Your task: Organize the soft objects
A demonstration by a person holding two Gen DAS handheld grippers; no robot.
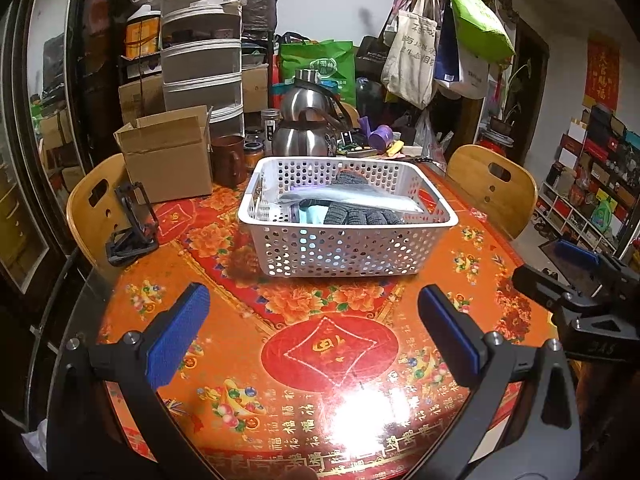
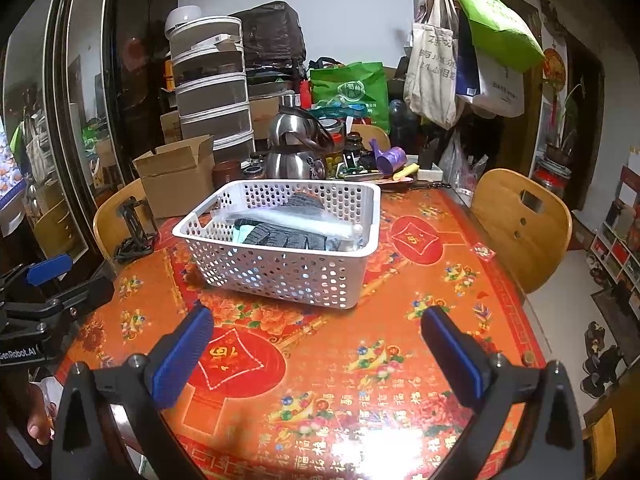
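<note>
A white perforated basket [image 1: 348,248] stands on the red patterned table; it also shows in the right wrist view [image 2: 280,272]. Inside lie dark grey knitted gloves [image 1: 360,216] [image 2: 280,238], a clear plastic packet [image 1: 356,198] [image 2: 288,218] and a pale teal cloth [image 1: 314,214]. My left gripper [image 1: 314,334] is open and empty, low over the table in front of the basket. My right gripper [image 2: 316,350] is open and empty, in front of the basket and to its right. Each gripper shows at the edge of the other's view, the right one [image 1: 576,276] and the left one [image 2: 48,280].
A cardboard box [image 1: 168,156], a brown mug [image 1: 228,160], a steel kettle [image 1: 306,120] and jars crowd the table's far side. A black folding stand [image 1: 134,224] sits at the left edge. Wooden chairs [image 1: 492,188] [image 1: 96,208] flank the table. Bags hang at back right.
</note>
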